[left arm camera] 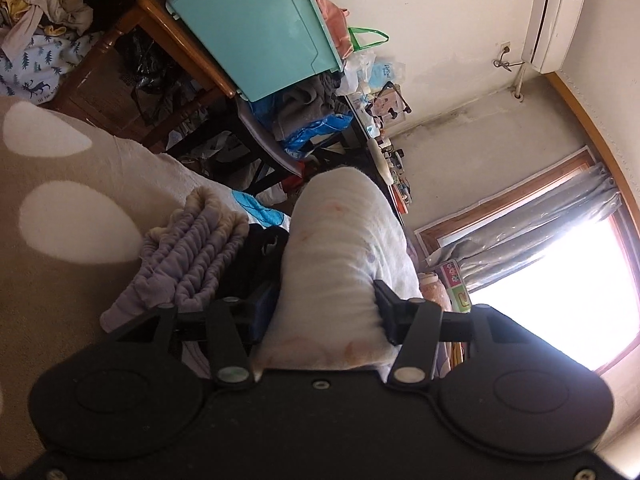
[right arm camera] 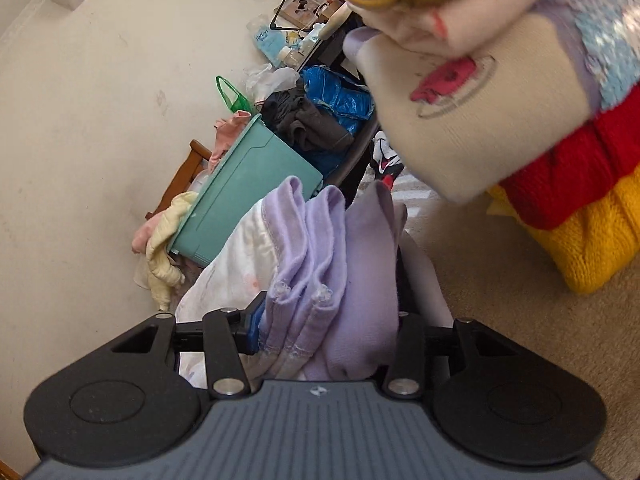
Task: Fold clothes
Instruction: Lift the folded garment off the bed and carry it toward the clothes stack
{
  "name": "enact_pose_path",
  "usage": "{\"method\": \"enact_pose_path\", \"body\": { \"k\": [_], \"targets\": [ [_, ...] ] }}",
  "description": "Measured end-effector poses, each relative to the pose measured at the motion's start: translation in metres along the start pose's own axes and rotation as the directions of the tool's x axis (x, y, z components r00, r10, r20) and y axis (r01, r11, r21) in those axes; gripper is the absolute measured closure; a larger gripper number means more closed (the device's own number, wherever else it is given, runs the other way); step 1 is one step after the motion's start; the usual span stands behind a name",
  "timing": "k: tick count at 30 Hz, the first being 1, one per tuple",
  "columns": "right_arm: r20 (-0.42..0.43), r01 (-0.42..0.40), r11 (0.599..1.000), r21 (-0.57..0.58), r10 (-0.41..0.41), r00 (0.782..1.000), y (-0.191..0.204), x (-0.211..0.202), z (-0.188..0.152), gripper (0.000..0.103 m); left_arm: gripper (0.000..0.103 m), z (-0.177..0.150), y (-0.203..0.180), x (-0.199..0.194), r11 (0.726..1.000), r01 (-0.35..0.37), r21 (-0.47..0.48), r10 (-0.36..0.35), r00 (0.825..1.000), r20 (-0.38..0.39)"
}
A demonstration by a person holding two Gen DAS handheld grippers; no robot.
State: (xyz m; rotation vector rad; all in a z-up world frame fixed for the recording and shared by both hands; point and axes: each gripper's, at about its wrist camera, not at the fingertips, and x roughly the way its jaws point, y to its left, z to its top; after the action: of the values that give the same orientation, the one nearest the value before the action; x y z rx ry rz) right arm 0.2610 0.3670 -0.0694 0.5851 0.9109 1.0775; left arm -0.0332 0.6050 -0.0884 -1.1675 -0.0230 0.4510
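Note:
My left gripper (left arm camera: 320, 312) is shut on a thick folded roll of a white fleece garment (left arm camera: 336, 264) with faint pastel prints, held up off the bed. Its lilac ruffled part (left arm camera: 192, 256) hangs at the left, and my right gripper shows dark behind it. In the right wrist view my right gripper (right arm camera: 328, 320) is shut on the bunched lilac fabric (right arm camera: 320, 264) of the same garment, whose white side (right arm camera: 236, 264) hangs to the left.
A tan bedspread with white spots (left arm camera: 60, 216) lies below. A stack of folded clothes, cream (right arm camera: 460, 120), red and yellow (right arm camera: 580, 240), sits at the right. A teal bin (left arm camera: 248, 28) stands on a wooden chair (left arm camera: 160, 20), with loose clothes (left arm camera: 44, 12) and clutter behind, and a window (left arm camera: 560, 292) at the right.

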Motion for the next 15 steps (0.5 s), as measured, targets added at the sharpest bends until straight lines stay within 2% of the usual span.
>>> {"method": "enact_pose_path", "body": {
  "k": [1, 2, 3, 7, 10, 13, 15],
  "targets": [
    [0.012, 0.036, 0.998, -0.045, -0.035, 0.999, 0.011, -0.006, 0.002, 0.049, 0.041, 0.002, -0.002, -0.004, 1.000, 0.004, -0.004, -0.004, 1.000, 0.013],
    [0.026, 0.072, 0.993, -0.089, -0.070, 0.997, 0.023, -0.012, 0.003, 0.043, 0.040, 0.004, -0.005, -0.008, 1.000, 0.007, -0.004, -0.007, 1.000, 0.027],
    [0.044, 0.099, 0.984, -0.146, -0.094, 0.995, 0.034, -0.018, 0.003, 0.042, 0.040, 0.006, -0.009, -0.014, 1.000, 0.002, 0.025, -0.003, 0.999, 0.049],
    [0.082, 0.169, 0.924, -0.344, -0.150, 0.985, 0.075, -0.040, -0.002, 0.041, 0.039, 0.009, -0.028, -0.040, 0.990, -0.016, 0.138, -0.006, 0.988, 0.154],
    [0.108, 0.186, 0.897, -0.401, -0.155, 0.982, 0.084, -0.053, -0.004, 0.041, 0.039, 0.006, -0.048, -0.055, 0.970, -0.014, 0.243, -0.039, 0.977, 0.212],
    [0.115, 0.183, 0.910, -0.372, -0.150, 0.982, 0.081, -0.067, -0.008, 0.041, 0.039, 0.001, -0.062, -0.055, 0.951, 0.021, 0.307, -0.077, 0.982, 0.170],
    [0.118, 0.183, 0.915, -0.360, -0.150, 0.982, 0.080, -0.076, -0.014, 0.036, 0.034, -0.005, -0.076, -0.050, 0.929, -0.001, 0.369, -0.048, 0.991, 0.124]
  ]
}}
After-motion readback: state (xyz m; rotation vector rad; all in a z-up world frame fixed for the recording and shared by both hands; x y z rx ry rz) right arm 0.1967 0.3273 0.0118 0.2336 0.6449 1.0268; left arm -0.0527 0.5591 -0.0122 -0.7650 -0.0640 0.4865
